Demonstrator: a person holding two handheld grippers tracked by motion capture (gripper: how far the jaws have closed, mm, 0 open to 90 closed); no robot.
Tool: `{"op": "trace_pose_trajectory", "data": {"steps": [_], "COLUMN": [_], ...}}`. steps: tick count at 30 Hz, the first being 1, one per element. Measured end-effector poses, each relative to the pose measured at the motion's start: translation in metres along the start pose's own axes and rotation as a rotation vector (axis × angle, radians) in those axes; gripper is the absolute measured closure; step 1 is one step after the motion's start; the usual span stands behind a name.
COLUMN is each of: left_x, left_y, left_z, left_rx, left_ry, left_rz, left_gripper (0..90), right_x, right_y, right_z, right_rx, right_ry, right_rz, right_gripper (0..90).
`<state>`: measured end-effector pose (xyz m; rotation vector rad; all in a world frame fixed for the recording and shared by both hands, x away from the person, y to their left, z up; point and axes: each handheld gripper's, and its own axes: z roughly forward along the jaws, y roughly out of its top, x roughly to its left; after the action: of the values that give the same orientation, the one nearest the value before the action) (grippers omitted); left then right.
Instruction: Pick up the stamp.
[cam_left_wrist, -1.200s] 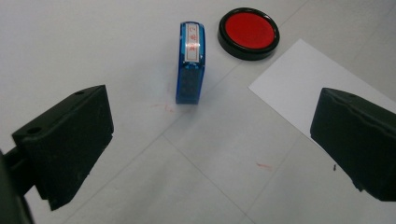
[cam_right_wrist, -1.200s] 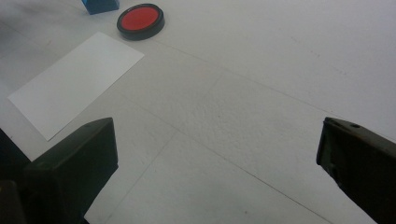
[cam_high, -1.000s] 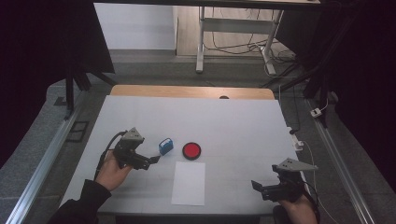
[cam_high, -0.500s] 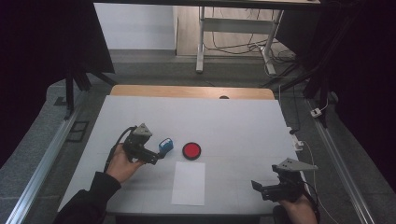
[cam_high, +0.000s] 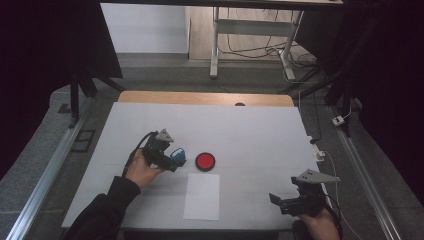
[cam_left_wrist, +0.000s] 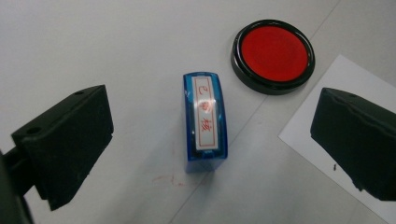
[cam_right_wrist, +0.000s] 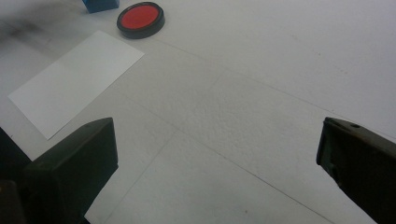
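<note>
Two grippers, both with jaws spread wide and empty. Nearest, the right gripper idles. Farther, the left gripper straddles the untouched blue plastic stamp lying on the white worktop; stamping seemingly remains undone.

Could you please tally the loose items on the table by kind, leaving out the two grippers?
Blue stamp: 1
Red ink pad: 1
White paper sheet: 1
Total: 3
</note>
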<state>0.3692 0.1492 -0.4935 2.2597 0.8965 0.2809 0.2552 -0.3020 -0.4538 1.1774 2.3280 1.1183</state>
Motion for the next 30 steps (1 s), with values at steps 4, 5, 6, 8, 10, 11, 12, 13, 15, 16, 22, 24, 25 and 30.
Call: {"op": "trace_pose_trajectory", "data": {"steps": [4, 5, 6, 8, 10, 11, 12, 13, 15, 16, 22, 24, 25, 30], "left_x": [0.0008, 0.0004, -0.0001, -0.0012, -0.0028, -0.003, -0.0029, -0.0025, -0.0012, -0.0007, -0.0004, -0.0002, -0.0001, -0.0005], "left_y": [0.0007, 0.0011, 0.0013, 0.0021, 0.0023, 0.0023, 0.0021, 0.0018, 0.0015, 0.0015, 0.0016, 0.0019, 0.002, 0.0023], "left_z": [0.0044, 0.0062, 0.0067, 0.0065, 0.0059, 0.0058, 0.0055, 0.0051, 0.0047, 0.0045, 0.0057, 0.0055, 0.0054, 0.005], "left_rx": [0.003, 0.01, 0.01, 0.019, 0.026, 0.03, 0.034, 0.036, 0.04, 0.041, 0.05, 0.056, 0.059, 0.066], "left_ry": [-0.001, 0.0, 0.002, 0.011, 0.031, 0.035, 0.037, 0.035, 0.029, 0.027, 0.031, 0.023, 0.022, 0.029], "left_rz": [-0.001, 0.004, 0.007, 0.021, 0.042, 0.048, 0.051, 0.052, 0.05, 0.05, 0.049, 0.045, 0.041, 0.035], "left_gripper": [0.0, 0.0, 0.0, 0.9, 4.2, 6.1, 8.8, 12.0, 18.8, 21.2, 38.5, 42.3, 44.2, 53.8], "right_x": [0.0, 0.0, 0.0002, 0.0004, 0.0003, 0.0003, 0.0004, 0.0004, 0.0004, 0.0004, 0.0004, 0.0004, 0.0004, 0.0003], "right_y": [-0.0001, -0.0001, -0.0001, -0.0002, -0.0002, -0.0003, -0.0003, -0.0004, -0.0005, -0.0004, -0.0005, -0.0006, -0.0007, -0.0007], "right_z": [-0.0001, -0.0002, -0.0002, -0.0003, -0.0005, -0.0005, -0.0006, -0.0005, -0.0005, -0.0006, -0.0006, -0.0005, -0.0005, -0.0008], "right_rx": [0.0, 0.001, 0.001, 0.001, 0.001, 0.001, 0.0, -0.001, -0.003, 0.0, -0.002, -0.002, -0.002, -0.002], "right_ry": [0.0, -0.001, -0.001, -0.001, -0.002, -0.003, -0.003, -0.002, -0.001, -0.003, -0.003, -0.001, -0.001, -0.002], "right_rz": [0.0, 0.0, 0.002, 0.002, 0.0, 0.0, 0.0, 0.001, 0.001, 0.0, 0.002, 0.0, -0.001, 0.0], "right_gripper": [0.0, 0.0, 0.0, 0.0, 0.0, 0.0, 0.0, 0.0, 0.0, 0.0, 0.0, 0.0, 0.0, 0.0]}}
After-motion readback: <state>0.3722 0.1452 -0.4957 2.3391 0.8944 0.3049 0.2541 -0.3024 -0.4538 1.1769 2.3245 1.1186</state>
